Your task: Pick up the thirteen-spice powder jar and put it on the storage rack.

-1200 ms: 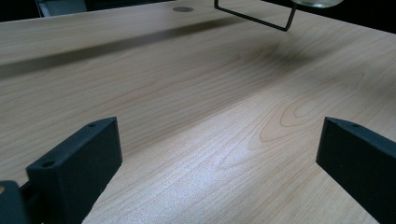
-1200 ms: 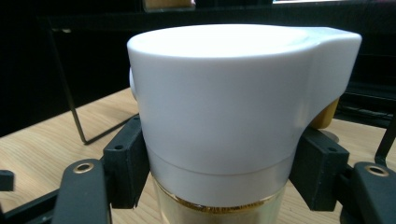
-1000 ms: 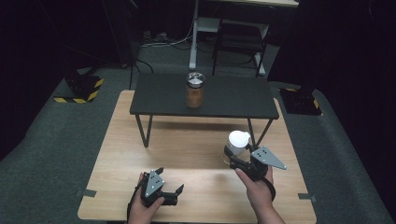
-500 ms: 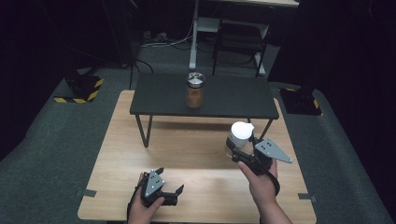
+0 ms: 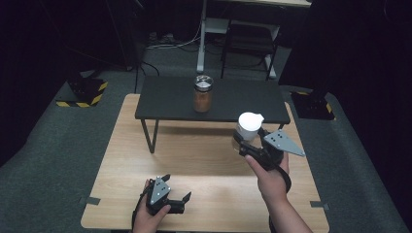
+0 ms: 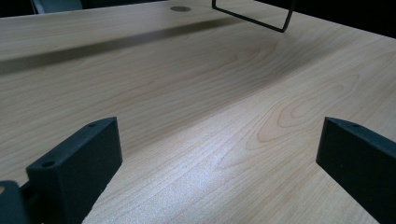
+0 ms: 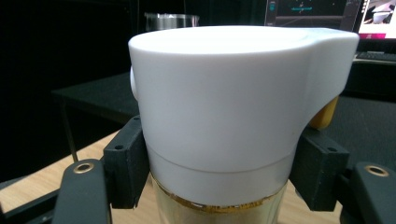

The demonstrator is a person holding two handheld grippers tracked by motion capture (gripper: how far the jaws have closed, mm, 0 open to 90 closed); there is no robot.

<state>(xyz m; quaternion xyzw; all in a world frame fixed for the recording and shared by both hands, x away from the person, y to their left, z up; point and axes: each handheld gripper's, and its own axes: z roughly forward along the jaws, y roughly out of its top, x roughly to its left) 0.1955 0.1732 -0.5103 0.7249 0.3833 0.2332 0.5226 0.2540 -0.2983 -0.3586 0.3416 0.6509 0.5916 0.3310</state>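
Nearest the person, the left gripper (image 5: 167,196) rests low on the wooden counter (image 5: 204,160) with its fingers (image 6: 77,163) wide apart and nothing between them, so it seems to have no part in the work yet. Farther out, the right gripper (image 5: 252,148) has its fingers (image 7: 123,163) clamped on the white-lidded jar (image 5: 248,127), gripping just under the lid where the glass begins. The jar looks lifted clear of the counter, though its base is hidden, so that is a guess. Beyond it stands the low black shelf (image 5: 233,104), carrying a metal-lidded brown jar (image 5: 203,93). The pick-up appears done. Carrying the jar and setting it down, likely on the shelf, remains.
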